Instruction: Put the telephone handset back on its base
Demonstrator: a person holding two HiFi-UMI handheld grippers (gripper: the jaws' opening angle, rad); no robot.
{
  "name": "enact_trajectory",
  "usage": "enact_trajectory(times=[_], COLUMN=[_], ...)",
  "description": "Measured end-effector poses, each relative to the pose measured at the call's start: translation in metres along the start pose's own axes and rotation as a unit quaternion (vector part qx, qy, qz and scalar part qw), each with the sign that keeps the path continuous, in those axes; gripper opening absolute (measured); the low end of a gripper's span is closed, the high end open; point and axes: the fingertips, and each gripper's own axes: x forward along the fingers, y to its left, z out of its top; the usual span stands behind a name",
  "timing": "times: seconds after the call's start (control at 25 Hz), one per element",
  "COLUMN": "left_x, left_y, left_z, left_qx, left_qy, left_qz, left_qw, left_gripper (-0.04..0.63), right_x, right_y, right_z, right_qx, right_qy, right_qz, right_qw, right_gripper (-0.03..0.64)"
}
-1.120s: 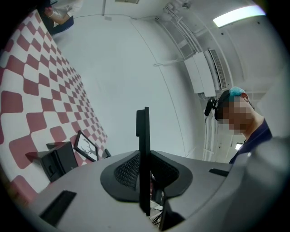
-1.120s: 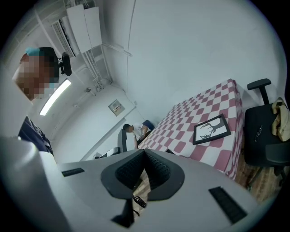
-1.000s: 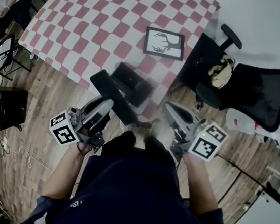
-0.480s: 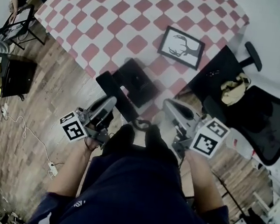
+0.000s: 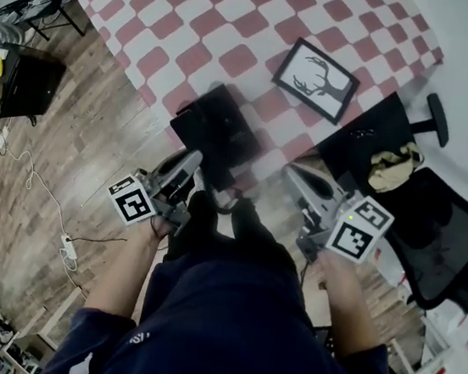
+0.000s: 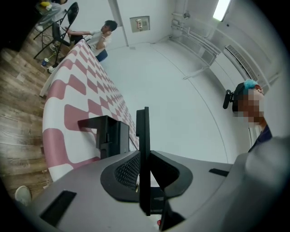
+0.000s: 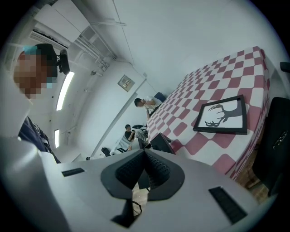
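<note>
A table (image 5: 239,20) under a red-and-white chequered cloth stands on a wood-plank floor (image 5: 58,159), with a framed deer picture (image 5: 315,79) lying on it and a black office chair (image 5: 432,242) off to the right; the black telephone base (image 5: 218,124) sits at the cloth's near edge, close in front of the person; the left gripper (image 5: 192,164) has its jaws partly closed and clamped on the handset (image 6: 143,149), which its own view shows as a thin dark slab standing on edge between the pads, with the base a little beyond it and to the left, not touching; the right gripper (image 5: 301,184) hangs beside it, jaws together at the tips with nothing between them, and a coiled cord (image 5: 229,200) shows below, between the two grippers; I judge the step in hand to be the carry, the handset gripped and brought near but not yet seated; the next move calls for bringing it over the cradle, turning it off its edge so its length lines up with the base, lowering it until it rests, and only then parting the jaws; the cord should be kept from snagging.
</note>
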Motion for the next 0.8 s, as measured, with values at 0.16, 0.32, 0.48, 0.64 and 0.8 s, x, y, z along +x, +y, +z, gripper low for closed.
enact_trajectory(times=[0.16, 0.32, 0.48, 0.64, 0.8], left_x=[0.004, 0.006, 0.009, 0.012, 0.012], left_y=[0.016, 0.029, 0.037, 0.045, 0.052], left_z=[-0.003, -0.004, -0.005, -0.009, -0.013], left_qx=[-0.003, -0.005, -0.005, -0.004, -0.008], left_qy=[-0.01, -0.016, -0.019, -0.016, -0.017], left_qz=[0.013, 0.019, 0.021, 0.023, 0.025], left_qw=[0.9999, 0.9997, 0.9996, 0.9996, 0.9995], left_gripper=[0.089, 0.089, 0.089, 0.09, 0.09], right_x=[0.007, 0.012, 0.015, 0.017, 0.017], right_y=[-0.006, -0.008, -0.011, -0.01, -0.009], right_z=[-0.008, -0.015, -0.021, -0.025, -0.029], right_qx=[0.002, 0.005, 0.004, 0.002, 0.002], right_qy=[0.022, 0.04, 0.055, 0.068, 0.078], right_qz=[0.008, 0.013, 0.012, 0.013, 0.013], right_qw=[1.0, 0.999, 0.998, 0.998, 0.997], right_gripper=[0.015, 0.015, 0.015, 0.015, 0.015])
